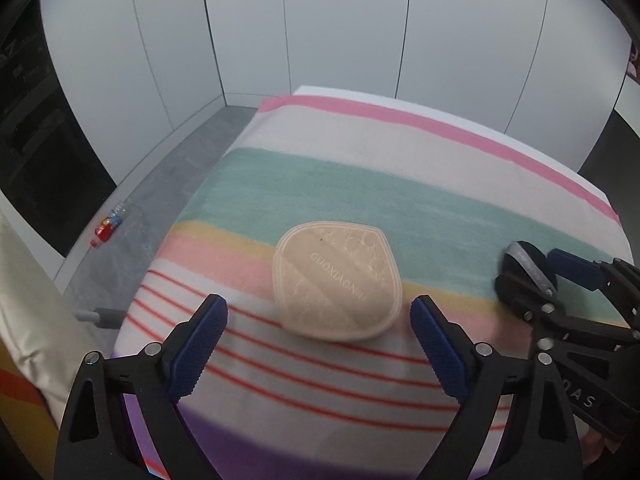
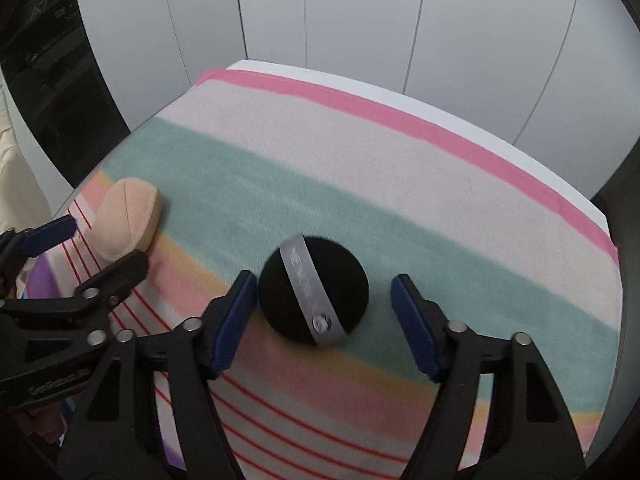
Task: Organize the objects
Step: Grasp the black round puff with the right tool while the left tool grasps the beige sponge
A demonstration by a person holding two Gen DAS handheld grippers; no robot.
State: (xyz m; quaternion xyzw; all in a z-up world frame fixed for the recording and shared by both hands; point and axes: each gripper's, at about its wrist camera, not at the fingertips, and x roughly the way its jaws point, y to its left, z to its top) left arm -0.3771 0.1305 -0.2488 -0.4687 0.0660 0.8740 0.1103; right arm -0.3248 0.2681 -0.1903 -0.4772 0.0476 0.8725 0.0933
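1. Beige pad (image 1: 337, 280): flat on the striped towel (image 1: 360, 168), ahead of the left gripper (image 1: 319, 334), released.
2. Black puff (image 2: 313, 296): right of the pad, between the right gripper (image 2: 323, 325) fingers, released.
3. Risk: soft puff may slide or the towel snag if the fingers close low.

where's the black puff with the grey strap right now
The black puff lies on the striped towel, between the open right gripper's fingers, right of the beige puff.

The beige puff (image 1: 337, 280) is embossed "GUOXIAONIU" (upside down); the black puff's grey band (image 2: 310, 292) lettering is blurred.
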